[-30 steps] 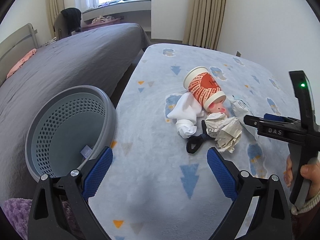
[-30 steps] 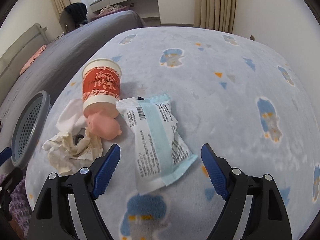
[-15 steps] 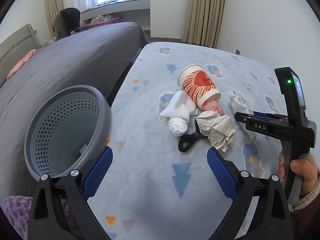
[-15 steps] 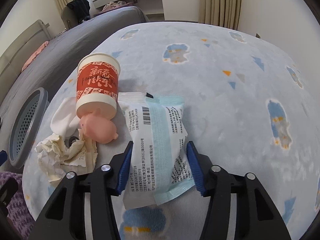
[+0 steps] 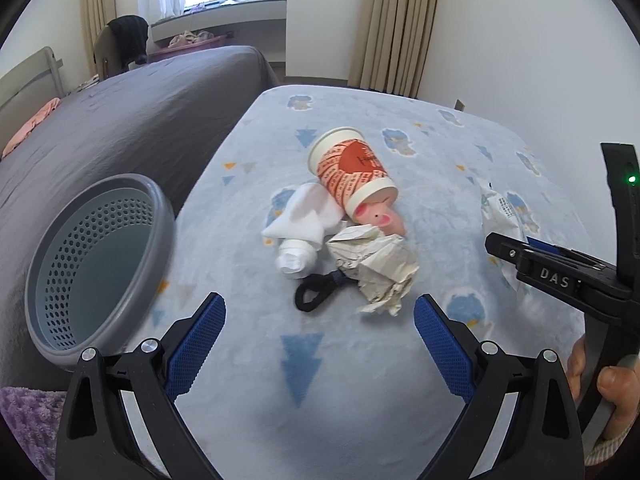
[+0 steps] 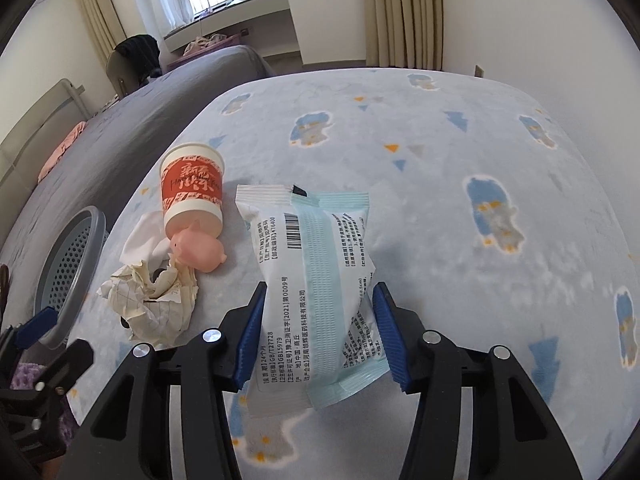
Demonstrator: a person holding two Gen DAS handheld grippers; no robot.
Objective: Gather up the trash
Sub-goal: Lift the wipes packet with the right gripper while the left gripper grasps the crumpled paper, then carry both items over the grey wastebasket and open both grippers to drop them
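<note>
A white and pale-blue sealed packet (image 6: 312,248) is pinched between the blue pads of my right gripper (image 6: 320,296), which is shut on it and holds it just off the blanket. In the left wrist view that gripper (image 5: 560,276) and the packet (image 5: 500,216) show at the right edge. My left gripper (image 5: 320,308) hangs open above the blanket, with nothing between its fingers, just short of a pile. In the pile are a tipped red and white paper cup (image 5: 352,172), a pink pig toy (image 5: 380,216), crumpled paper (image 5: 376,264), a white cloth (image 5: 300,224) and a black hair tie (image 5: 316,292).
A grey perforated basket (image 5: 160,216) stands at the left edge of the light-blue patterned blanket (image 5: 304,380), beside a grey bed (image 5: 120,120). A purple fluffy fabric (image 5: 24,412) lies below the basket. A hand (image 5: 608,392) grips the right gripper's handle.
My right gripper has closed on the packet and raised it slightly off the blanket. My left gripper has shifted right, toward the pile, still open.
</note>
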